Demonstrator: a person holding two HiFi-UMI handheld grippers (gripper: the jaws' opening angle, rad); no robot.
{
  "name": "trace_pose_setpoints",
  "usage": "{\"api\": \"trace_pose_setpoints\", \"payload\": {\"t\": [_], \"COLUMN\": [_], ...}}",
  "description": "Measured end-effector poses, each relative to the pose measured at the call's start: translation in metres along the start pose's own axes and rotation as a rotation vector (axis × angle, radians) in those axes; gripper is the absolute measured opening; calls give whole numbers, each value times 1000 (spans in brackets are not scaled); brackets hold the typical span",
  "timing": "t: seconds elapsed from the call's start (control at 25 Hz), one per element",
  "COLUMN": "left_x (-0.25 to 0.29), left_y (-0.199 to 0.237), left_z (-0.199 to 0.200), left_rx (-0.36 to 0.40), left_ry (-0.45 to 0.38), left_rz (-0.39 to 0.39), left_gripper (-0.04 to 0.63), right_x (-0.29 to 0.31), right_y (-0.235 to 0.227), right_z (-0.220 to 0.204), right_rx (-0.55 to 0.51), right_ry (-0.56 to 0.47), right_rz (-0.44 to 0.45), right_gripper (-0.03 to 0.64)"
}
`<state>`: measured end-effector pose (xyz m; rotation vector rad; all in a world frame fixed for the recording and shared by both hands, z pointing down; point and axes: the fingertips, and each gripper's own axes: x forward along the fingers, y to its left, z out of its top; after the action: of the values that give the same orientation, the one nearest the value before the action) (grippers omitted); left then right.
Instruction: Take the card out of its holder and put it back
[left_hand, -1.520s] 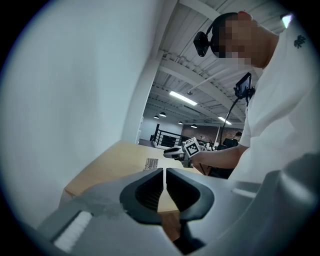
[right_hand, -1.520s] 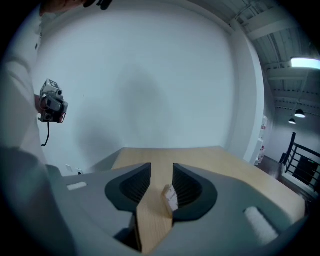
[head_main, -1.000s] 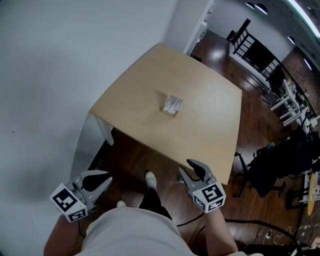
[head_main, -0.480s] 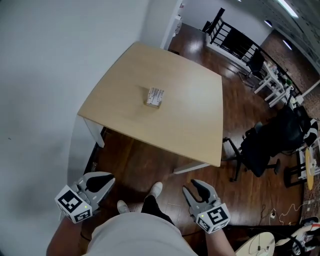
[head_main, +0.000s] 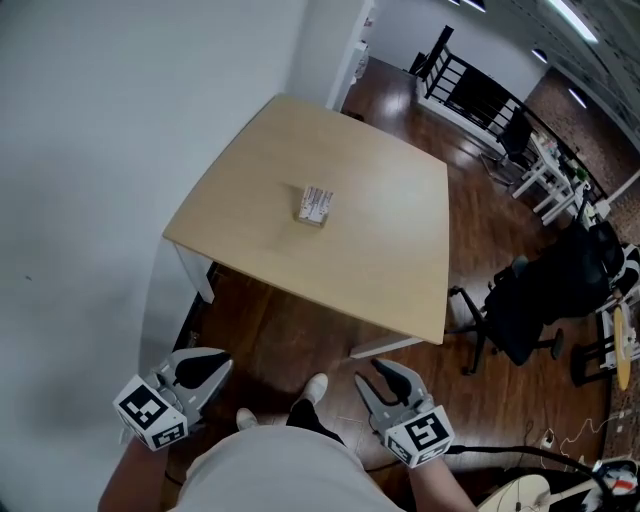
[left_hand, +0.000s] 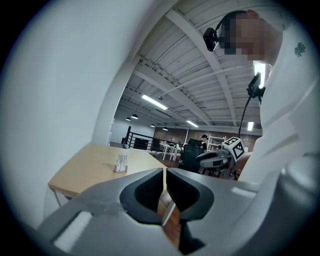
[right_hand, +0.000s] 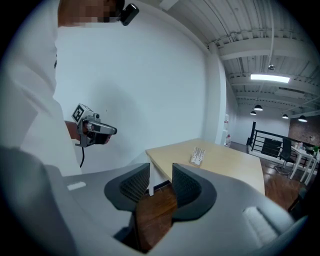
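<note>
Noted card holder (head_main: 315, 205) at middle of table (head_main: 400, 262), clear of every edge. Found left gripper (head_main: 213, 364) pressed together, empty; right gripper (head_main: 377, 373) spread, closing, empty; both over floor (head_main: 290, 328), short of near edge.

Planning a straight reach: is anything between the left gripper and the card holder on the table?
Nothing visible does. Between the left gripper and the card holder lie only wood floor and the bare table.

It was an open-plan office: a black swivel office chair (head_main: 530, 300), white desks (head_main: 545, 170), dark wood-plank floor (head_main: 300, 330), long ceiling strip lights (left_hand: 154, 102), exposed white roof beams (left_hand: 200, 45).
</note>
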<state>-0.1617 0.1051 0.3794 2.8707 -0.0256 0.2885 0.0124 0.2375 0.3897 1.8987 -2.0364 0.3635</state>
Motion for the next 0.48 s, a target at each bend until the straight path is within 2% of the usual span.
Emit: {"api": "trace_pose_setpoints", "payload": {"t": [0.2, 0.48], "left_x": [-10, -14], "left_y": [4, 5], "left_z": [-1, -2], "left_rx": [-7, -13], "left_ry": [-5, -10], "left_rz": [37, 50], "left_gripper": [25, 25], "right_x": [9, 16], "right_y": [3, 8], "right_z": [8, 11], "right_rx": [-28, -37], "right_ry": [-3, 2], "right_rz": [29, 49], "right_gripper": [146, 144]}}
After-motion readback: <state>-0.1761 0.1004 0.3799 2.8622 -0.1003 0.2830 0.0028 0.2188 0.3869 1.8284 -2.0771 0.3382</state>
